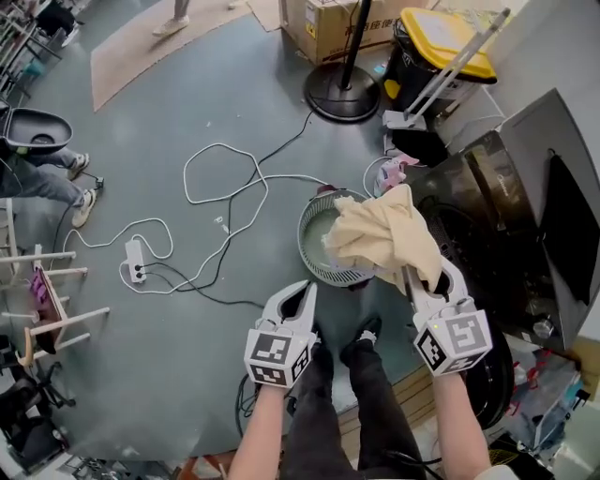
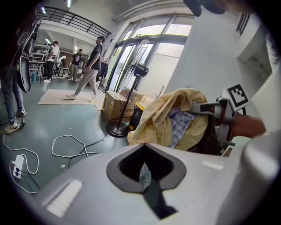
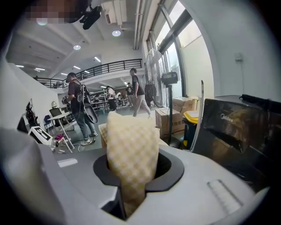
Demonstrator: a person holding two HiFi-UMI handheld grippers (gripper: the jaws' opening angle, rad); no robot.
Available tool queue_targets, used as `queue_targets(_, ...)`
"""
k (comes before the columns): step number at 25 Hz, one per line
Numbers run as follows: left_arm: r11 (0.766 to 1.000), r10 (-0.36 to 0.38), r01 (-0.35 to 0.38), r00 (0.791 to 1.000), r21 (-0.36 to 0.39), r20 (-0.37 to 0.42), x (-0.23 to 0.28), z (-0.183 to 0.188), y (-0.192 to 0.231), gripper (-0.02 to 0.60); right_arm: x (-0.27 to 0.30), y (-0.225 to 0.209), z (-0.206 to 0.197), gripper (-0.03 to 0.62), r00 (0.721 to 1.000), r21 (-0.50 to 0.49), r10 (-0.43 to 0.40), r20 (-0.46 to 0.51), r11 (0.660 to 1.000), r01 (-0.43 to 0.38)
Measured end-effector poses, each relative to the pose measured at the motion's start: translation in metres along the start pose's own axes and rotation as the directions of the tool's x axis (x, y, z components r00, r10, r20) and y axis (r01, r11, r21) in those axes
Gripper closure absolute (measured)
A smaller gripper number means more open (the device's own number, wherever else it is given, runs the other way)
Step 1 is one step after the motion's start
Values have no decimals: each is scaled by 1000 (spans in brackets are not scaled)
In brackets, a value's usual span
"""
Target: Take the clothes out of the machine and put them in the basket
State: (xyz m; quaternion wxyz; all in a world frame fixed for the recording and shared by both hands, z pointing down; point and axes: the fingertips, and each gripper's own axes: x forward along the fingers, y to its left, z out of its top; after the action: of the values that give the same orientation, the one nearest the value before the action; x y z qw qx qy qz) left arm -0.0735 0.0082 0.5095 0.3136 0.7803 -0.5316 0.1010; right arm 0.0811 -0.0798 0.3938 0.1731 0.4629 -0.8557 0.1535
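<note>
Holding yellow cloth (image 1: 380, 234) above the basket (image 1: 312, 251).
My right claw (image 1: 429, 278) pinches the yellow cloth over the basket, beside the machine (image 1: 473, 220); my left claw (image 1: 298, 298) is pressed together, empty.

White cable (image 1: 225, 178) lies looped on the grey floor (image 1: 187, 112) near a power strip (image 1: 137, 262) — cardboard box (image 1: 333, 23), yellow-lidded bin (image 1: 441, 47) and round stand base (image 1: 341, 92) beyond.
</note>
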Motion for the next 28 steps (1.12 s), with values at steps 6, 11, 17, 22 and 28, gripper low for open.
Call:
queue_targets(6, 998, 62, -62, 998, -21, -17, -9, -14, 27, 525, 40, 10, -42, 519, 995, 65, 55, -86, 997, -50)
queue_targets(11, 995, 93, -94, 995, -28, -25, -12, -18, 37, 525, 63, 19, -85, 519, 981, 51, 92, -171, 995, -85)
queue_targets(17, 996, 93, -93, 995, 2, -46, -2, -21, 37, 525, 77, 23, -134, 517, 956, 5, 108, -273, 994, -110)
queue_targets(22, 996, 91, -90, 992, 15, -85, 12, -27, 40, 525, 87, 24, -169, 517, 936, -16, 95, -340, 994, -106)
queue_targets(28, 997, 73, -71, 988, 26, -135, 29, -42, 39, 525, 103, 20, -195, 516, 920, -9, 71, -386, 997, -81)
